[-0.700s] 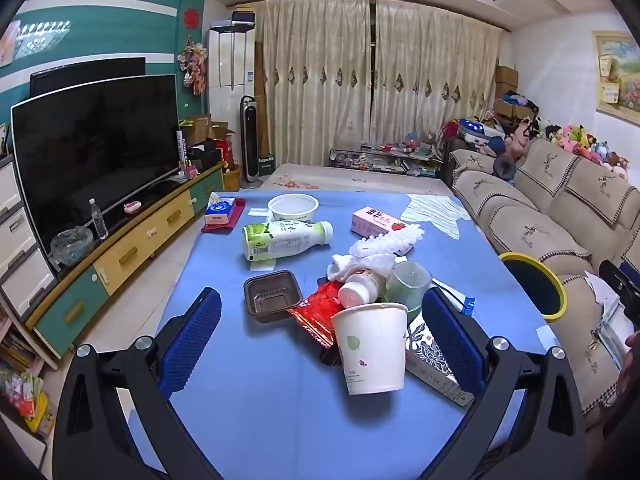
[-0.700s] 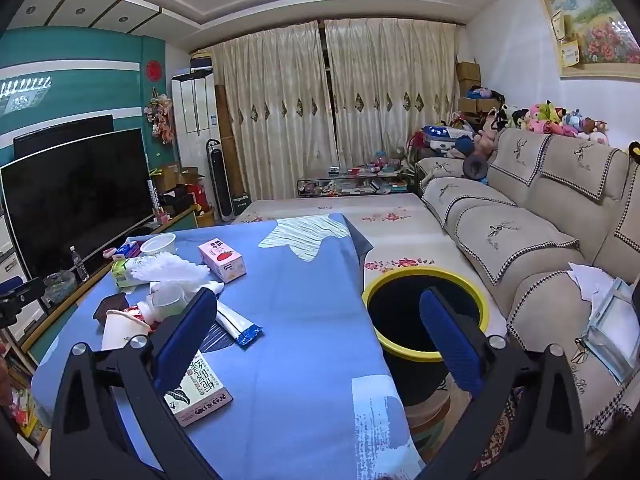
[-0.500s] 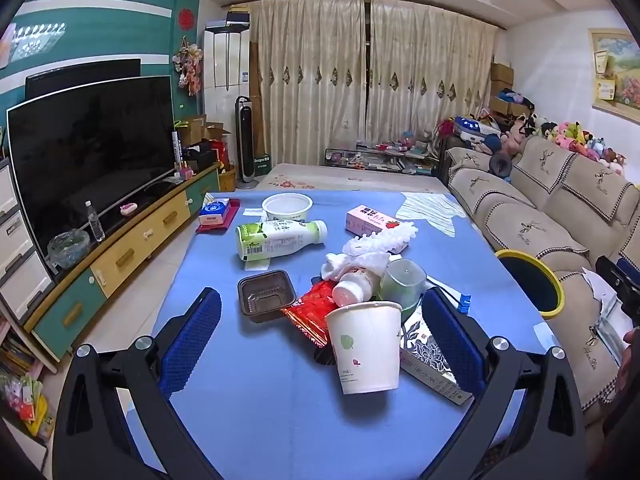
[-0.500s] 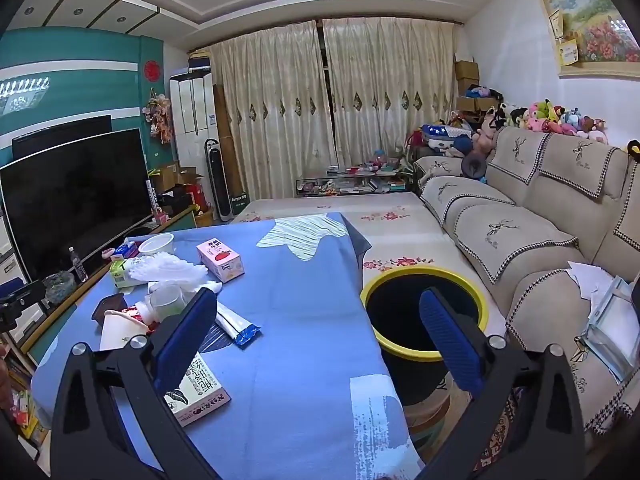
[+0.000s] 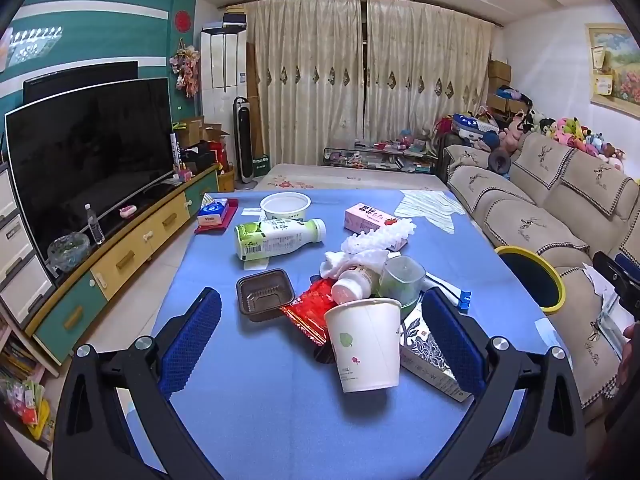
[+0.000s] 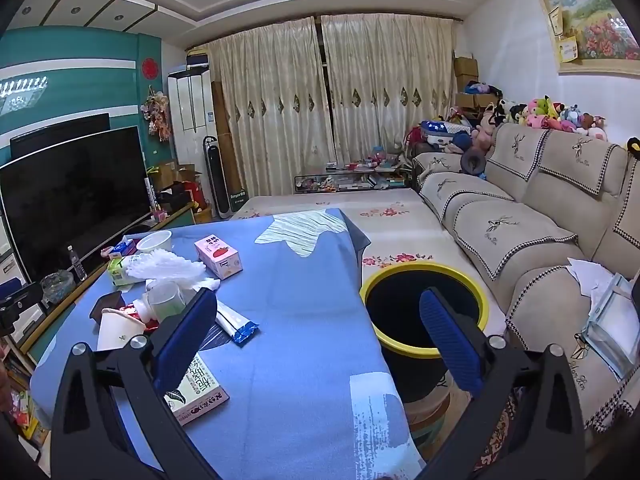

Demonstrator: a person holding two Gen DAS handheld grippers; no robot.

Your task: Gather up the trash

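A pile of trash lies on the blue table (image 5: 256,408): a white paper cup (image 5: 366,344), a brown plastic tray (image 5: 265,294), a red wrapper (image 5: 306,310), a small white bottle (image 5: 352,284), a clear cup (image 5: 402,278), a green-label milk bottle (image 5: 276,237) and a pink carton (image 5: 370,217). My left gripper (image 5: 320,336) is open, and the paper cup stands between its fingers. My right gripper (image 6: 318,336) is open and empty above the table edge beside the yellow-rimmed bin (image 6: 424,312). The bin also shows in the left wrist view (image 5: 532,280).
A flat box (image 6: 198,394) lies under my right gripper's left finger. A white bowl (image 5: 285,205) and tissue pack (image 5: 214,216) sit at the table's far end. A TV (image 5: 84,152) on a cabinet stands left, a sofa (image 6: 520,232) right.
The left gripper has drifted slightly, so the trash pile sits a little further left in its view. The right gripper has barely moved.
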